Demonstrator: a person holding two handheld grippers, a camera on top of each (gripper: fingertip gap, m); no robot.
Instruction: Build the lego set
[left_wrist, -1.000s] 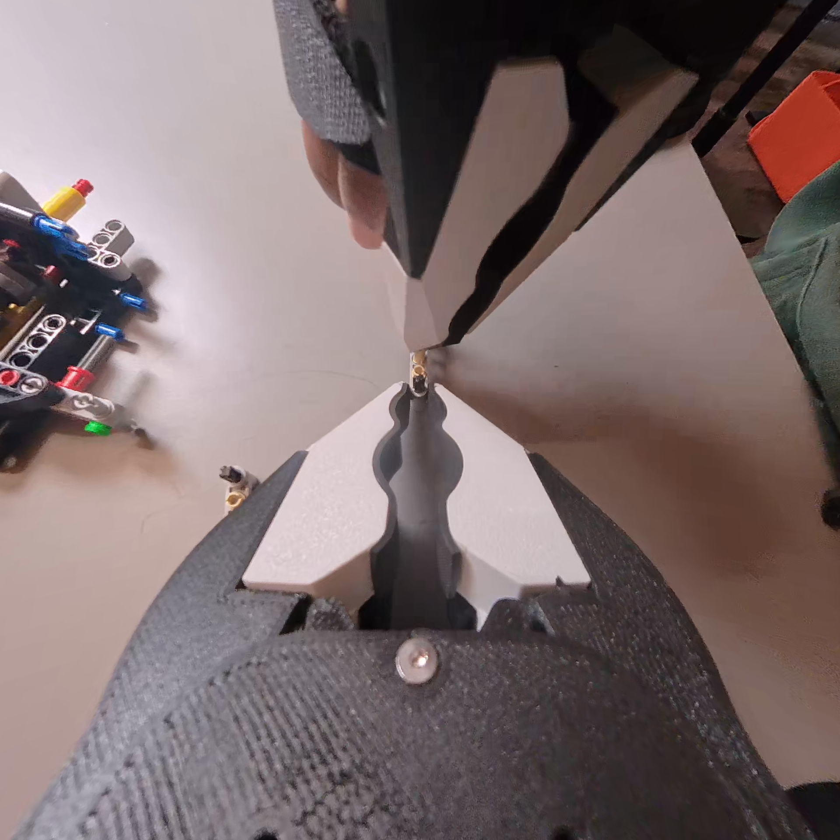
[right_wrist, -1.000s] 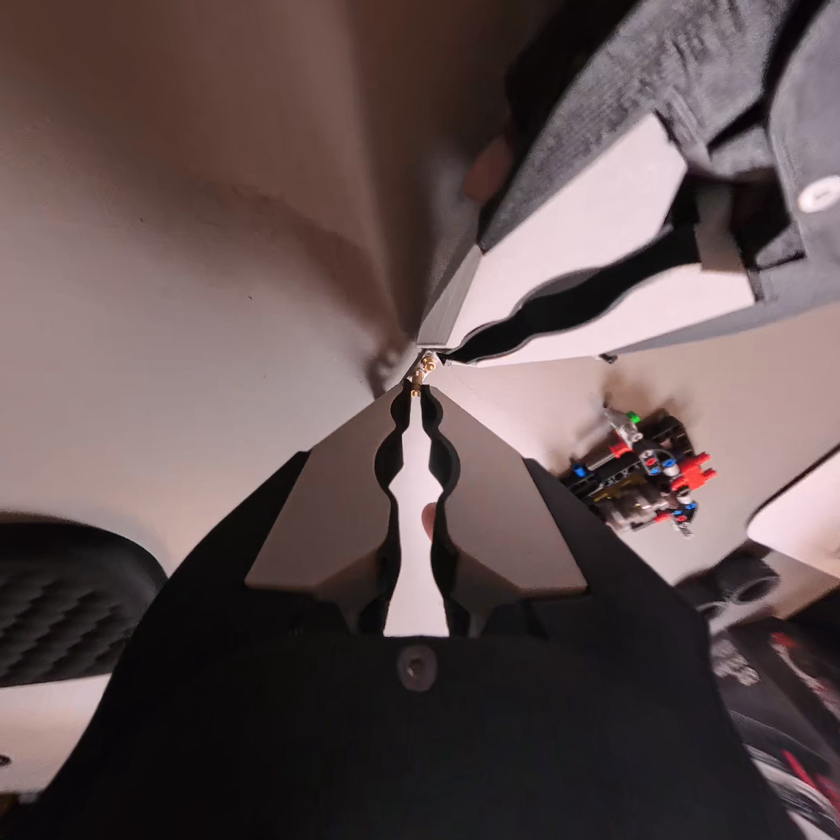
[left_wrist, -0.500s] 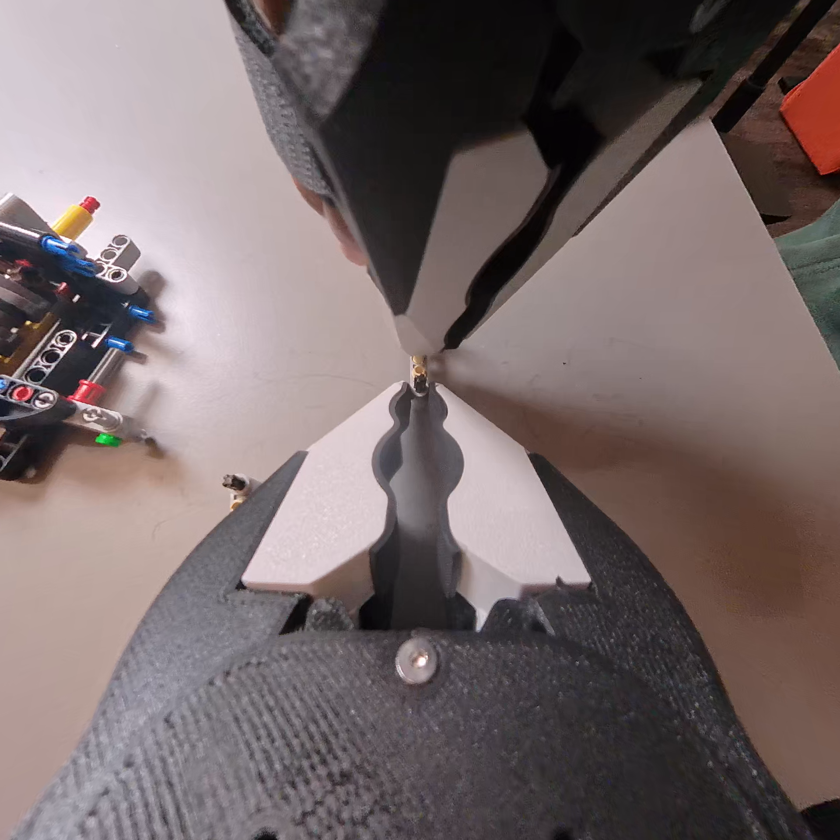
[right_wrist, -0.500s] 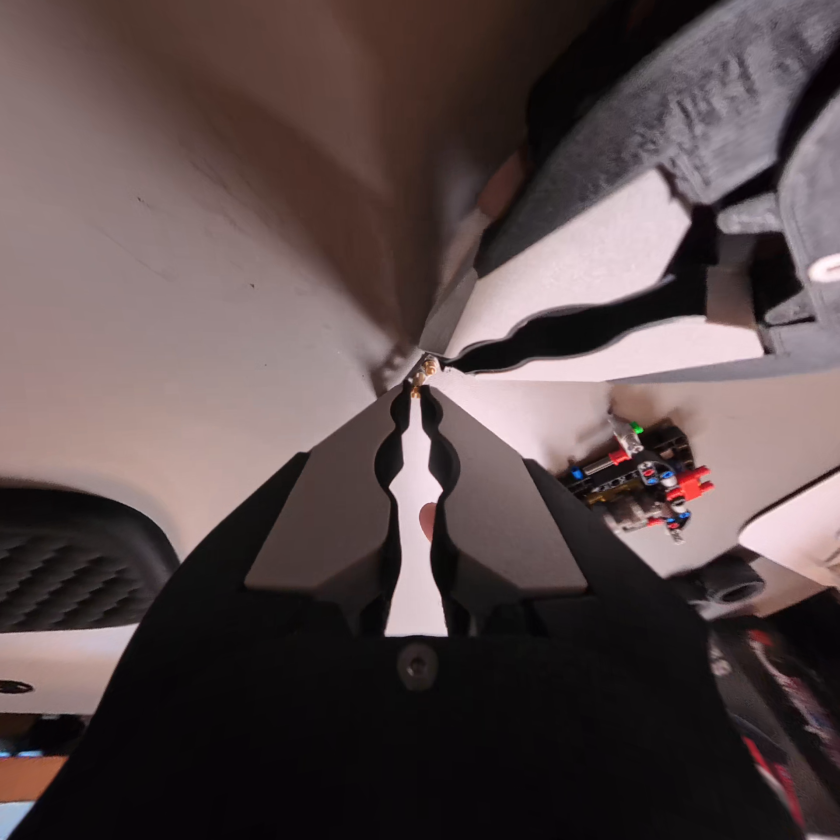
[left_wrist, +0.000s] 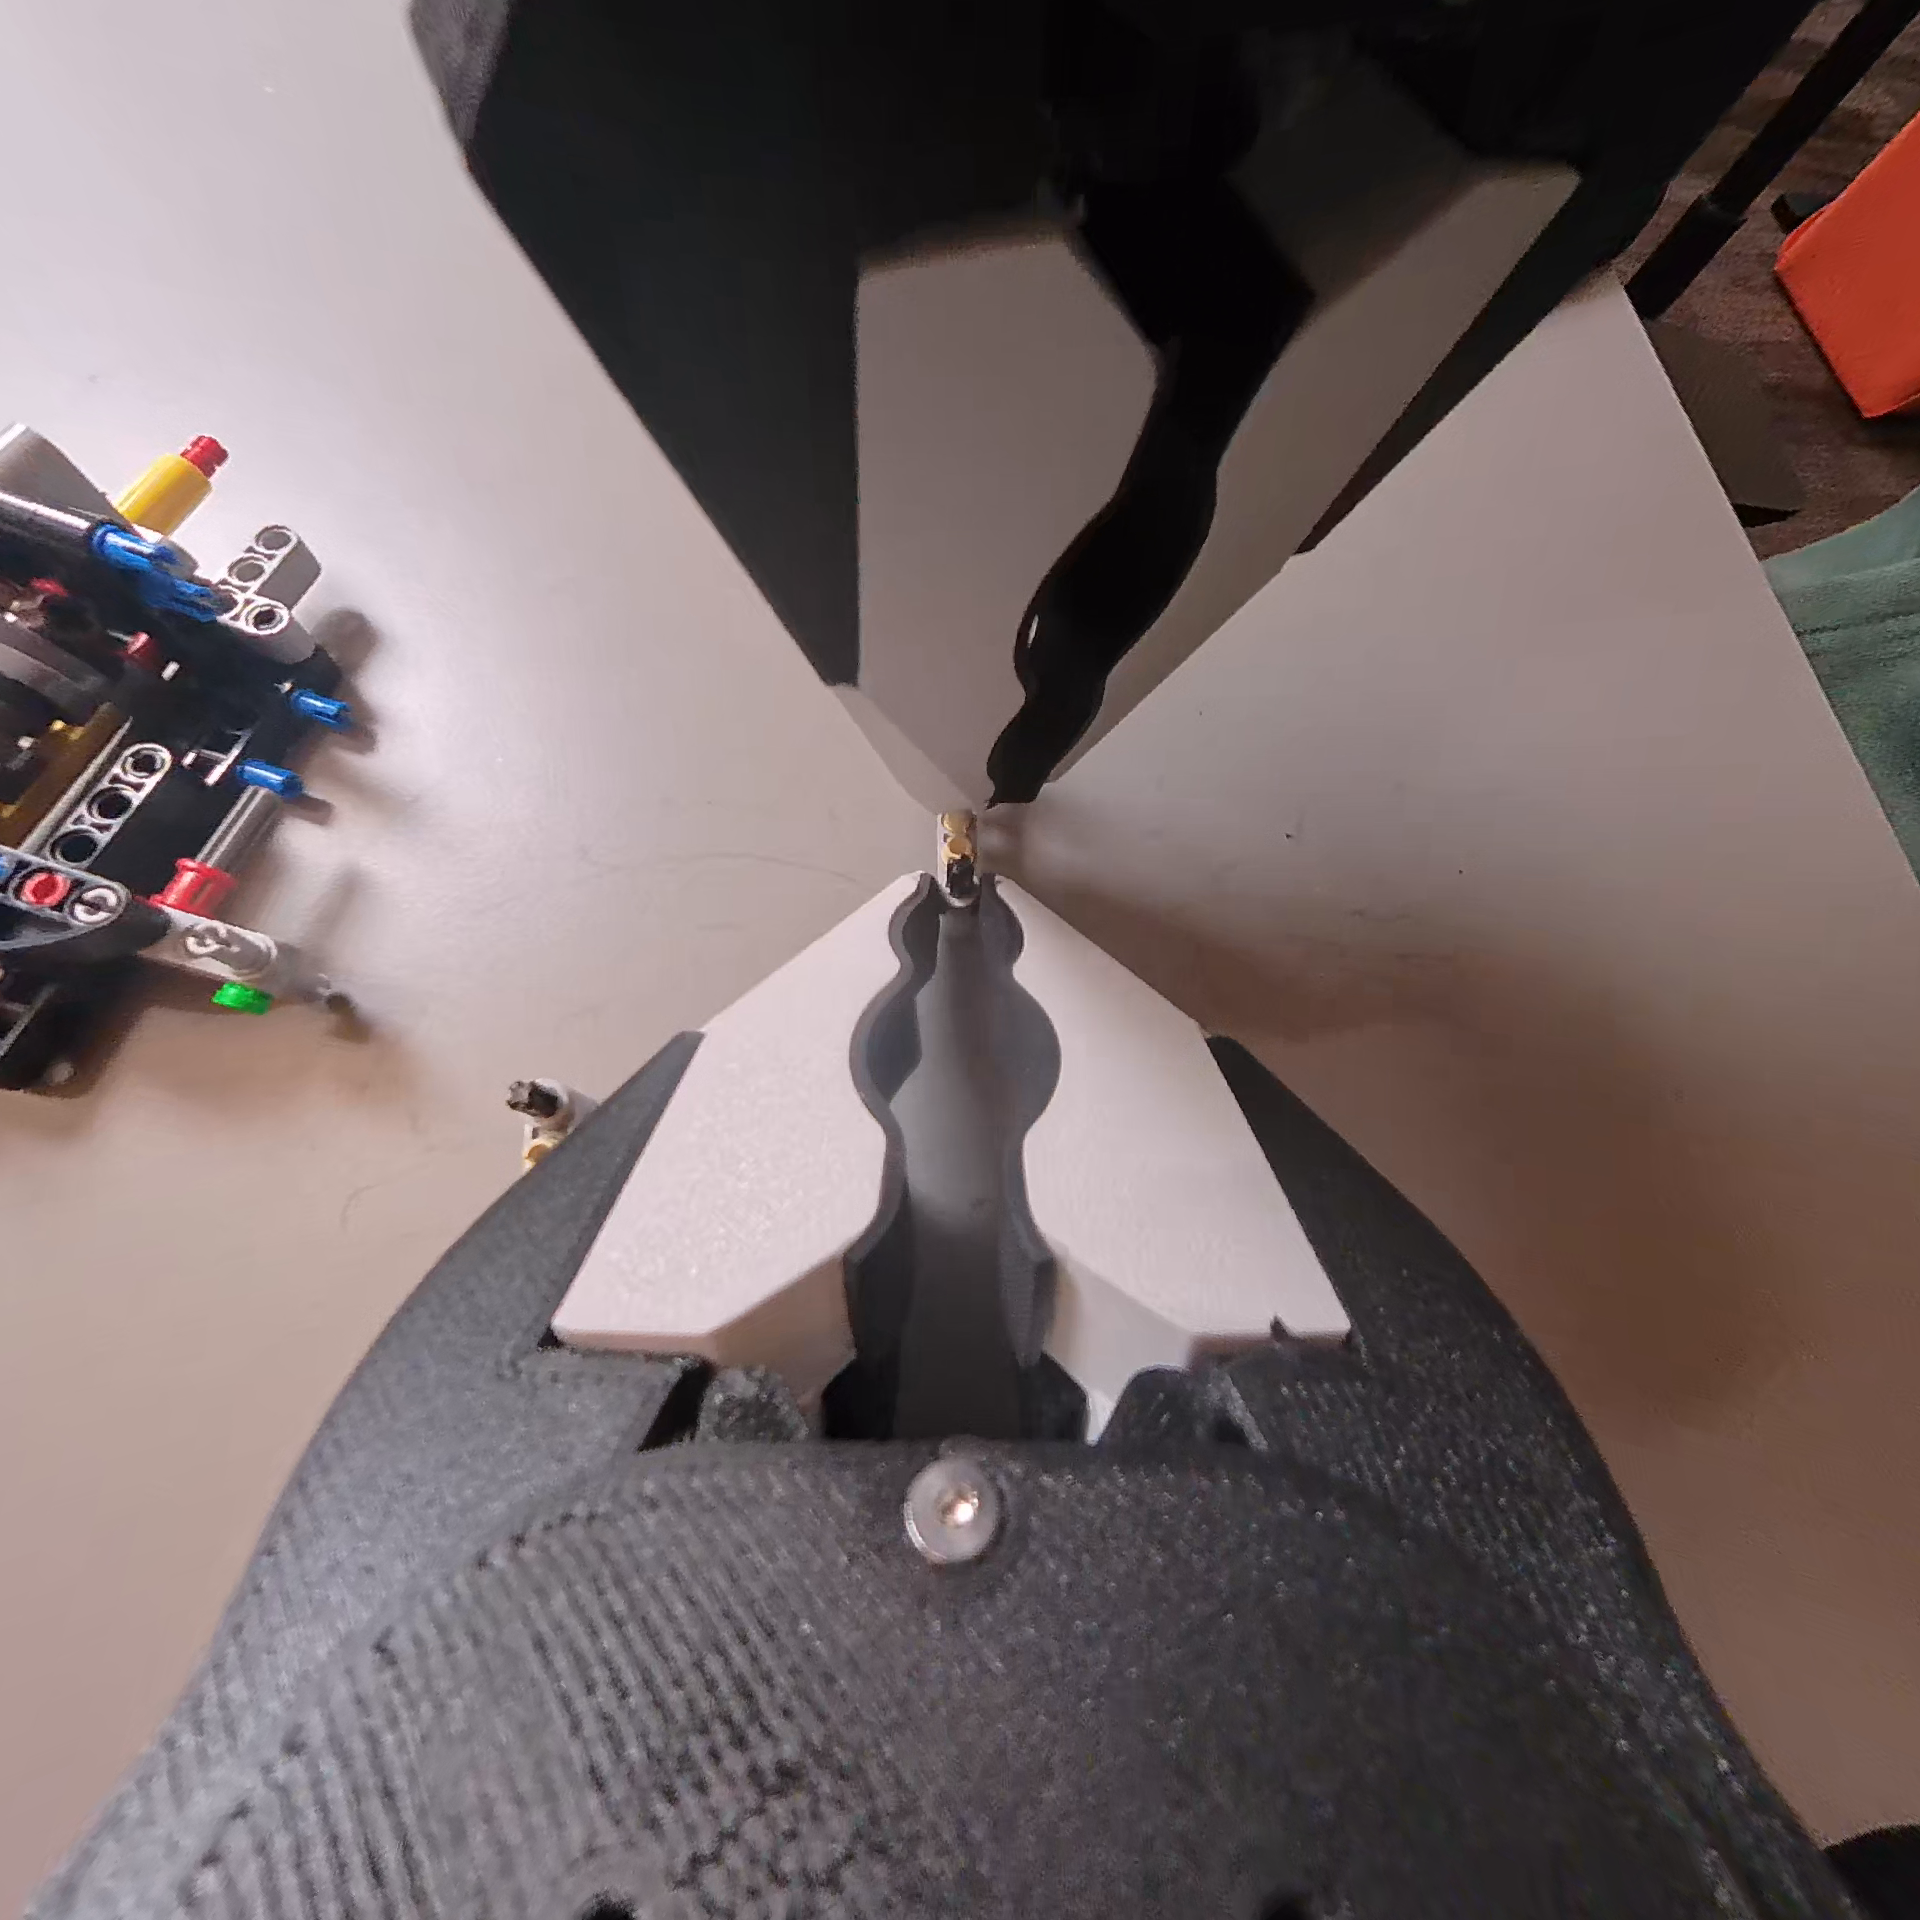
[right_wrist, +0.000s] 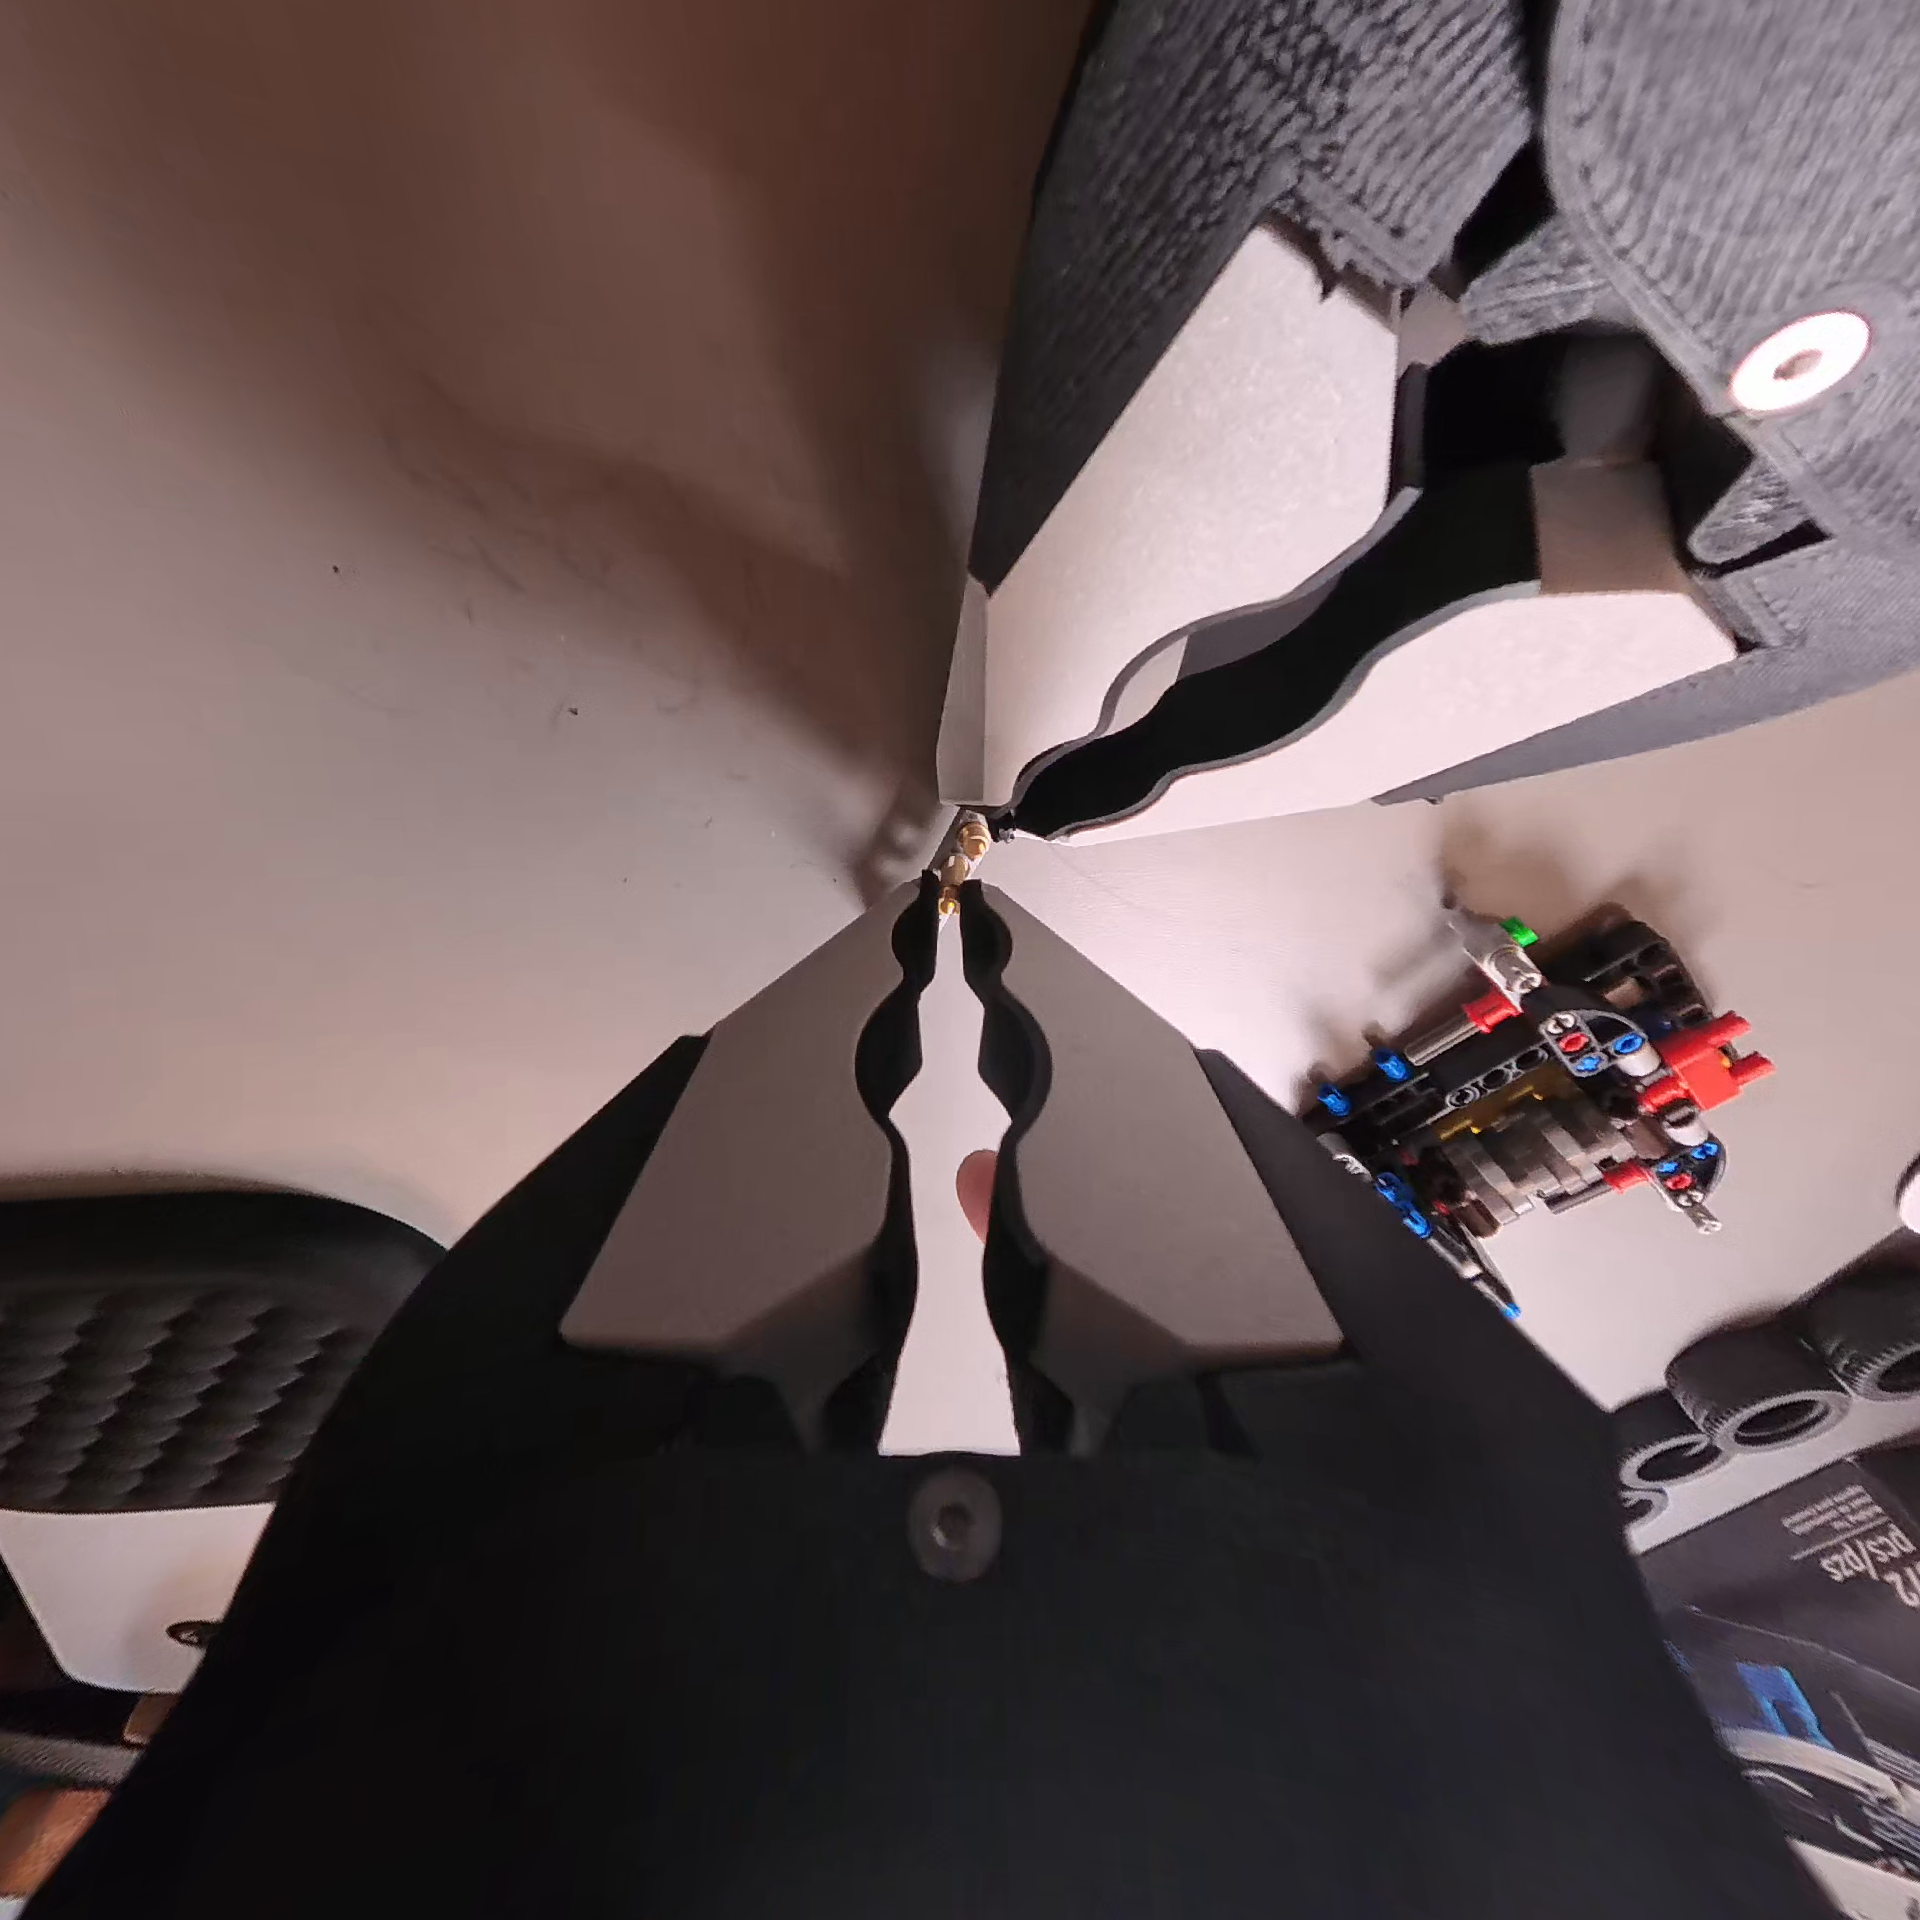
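Note:
Both grippers meet tip to tip above the beige table (left_wrist: 1455, 831). My left gripper (left_wrist: 956, 885) is shut on a small tan and black connector (left_wrist: 954, 854). My right gripper (right_wrist: 943, 891) is shut on a small tan pin (right_wrist: 945, 900), with its jaws a narrow gap apart behind the tips. The two small pieces touch end to end between the tips. The right gripper (left_wrist: 985, 805) comes down from the top in the left wrist view. The left gripper (right_wrist: 987, 823) comes in from the upper right in the right wrist view. The part-built lego model (left_wrist: 125, 769) lies to the left; it also shows in the right wrist view (right_wrist: 1538, 1091).
A small loose tan and black piece (left_wrist: 540, 1107) lies on the table beside my left gripper. Black tyres (right_wrist: 1787, 1382) and a printed booklet (right_wrist: 1818, 1662) lie near the model. A black textured chair part (right_wrist: 156, 1351) is past the table edge. An orange box (left_wrist: 1860, 281) sits off the table.
The right gripper has tilted and come closer over the left gripper's tips. The two small pieces stay held end to end. Both views have shifted slightly against the table.

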